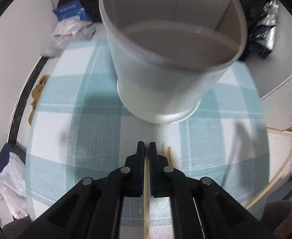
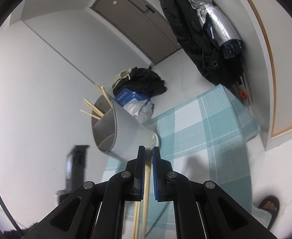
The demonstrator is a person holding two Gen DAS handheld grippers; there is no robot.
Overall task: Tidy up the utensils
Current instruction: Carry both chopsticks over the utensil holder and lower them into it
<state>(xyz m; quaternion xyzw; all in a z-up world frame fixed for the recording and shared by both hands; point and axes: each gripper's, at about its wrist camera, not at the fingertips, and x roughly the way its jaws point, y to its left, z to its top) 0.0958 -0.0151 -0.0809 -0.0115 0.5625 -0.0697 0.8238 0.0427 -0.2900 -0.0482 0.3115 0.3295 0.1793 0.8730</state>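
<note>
each gripper (image 1: pixel 146 145) (image 2: pixel 149 149) clamps a chopstick (image 1: pixel 146 189) (image 2: pixel 146 185) lengthwise along its fingers, toward the holder (image 1: pixel 165 75).

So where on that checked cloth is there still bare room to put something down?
Bare checked cloth lies left of the white holder and the left claw. It is crowded just right of that claw, where two loose chopsticks lie near the holder's base.

Teal-white checked tablecloth (image 2: pixel 205 123) at centre. Blue printed carton (image 2: pixel 129 96) under black crumpled garment (image 2: pixel 146 79), 12 o'clock. Dark hanging coat (image 2: pixel 191 29) beside silver folded umbrella (image 2: pixel 215 20), 1 o'clock. Grey door (image 2: pixel 130 18) behind.
</note>
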